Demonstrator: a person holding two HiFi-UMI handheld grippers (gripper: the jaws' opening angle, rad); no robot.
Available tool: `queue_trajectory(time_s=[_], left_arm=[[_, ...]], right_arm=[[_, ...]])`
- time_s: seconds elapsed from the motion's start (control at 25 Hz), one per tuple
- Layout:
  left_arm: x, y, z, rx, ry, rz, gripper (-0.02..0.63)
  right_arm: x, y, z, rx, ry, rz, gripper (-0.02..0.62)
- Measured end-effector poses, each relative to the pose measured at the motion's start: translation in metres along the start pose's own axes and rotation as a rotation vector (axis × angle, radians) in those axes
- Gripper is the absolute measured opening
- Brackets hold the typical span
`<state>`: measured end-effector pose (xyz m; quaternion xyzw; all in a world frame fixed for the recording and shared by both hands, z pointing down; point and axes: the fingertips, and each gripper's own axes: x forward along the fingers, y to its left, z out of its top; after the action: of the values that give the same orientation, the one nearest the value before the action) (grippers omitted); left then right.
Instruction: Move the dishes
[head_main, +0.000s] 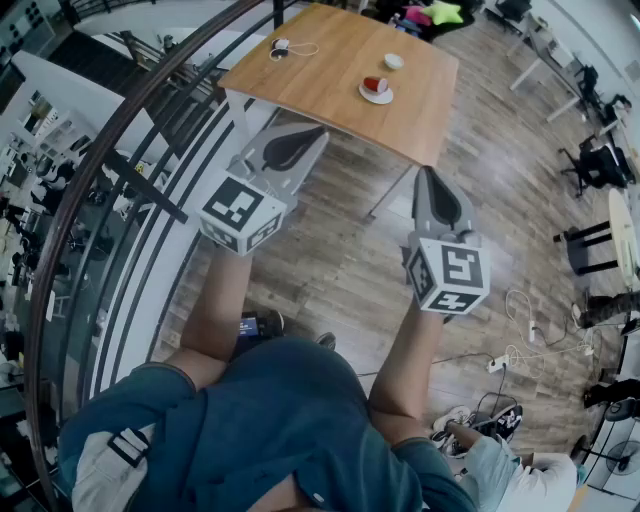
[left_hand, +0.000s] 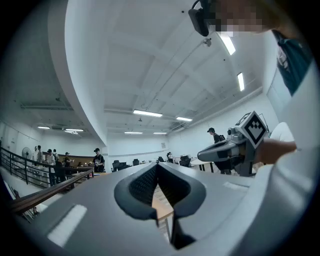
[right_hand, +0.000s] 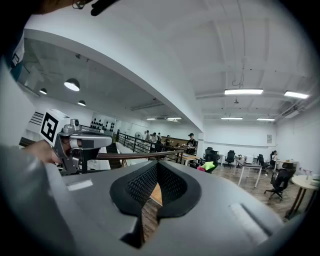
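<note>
In the head view, a red cup on a white saucer (head_main: 377, 89) and a small white bowl (head_main: 394, 61) sit on the far right part of a wooden table (head_main: 320, 75). Both grippers hang in the air short of the table, well apart from the dishes. My left gripper (head_main: 320, 131) points at the table's near edge and is shut with nothing in it. My right gripper (head_main: 425, 173) is level with the table's near right corner, also shut and empty. In each gripper view the jaw tips meet, left gripper (left_hand: 157, 165) and right gripper (right_hand: 157, 164). The dishes do not show in either gripper view.
A small white device with a cable (head_main: 281, 46) lies at the table's far left. A curved black railing (head_main: 120, 180) runs along the left. On the wooden floor are a power strip with cables (head_main: 497, 363) at the right, and office chairs (head_main: 598, 160) and desks beyond.
</note>
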<state>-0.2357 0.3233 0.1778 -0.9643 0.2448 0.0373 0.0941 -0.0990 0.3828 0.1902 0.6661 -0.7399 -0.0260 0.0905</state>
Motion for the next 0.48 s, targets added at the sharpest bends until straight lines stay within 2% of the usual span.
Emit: queue_trajectory(time_s=[0.48], left_arm=[[-0.013,0.027,-0.007,-0.002,0.0,-0.017,0.0]], right_arm=[[0.017,0.02,0.006,-0.008,0.006,-0.024,0.008]])
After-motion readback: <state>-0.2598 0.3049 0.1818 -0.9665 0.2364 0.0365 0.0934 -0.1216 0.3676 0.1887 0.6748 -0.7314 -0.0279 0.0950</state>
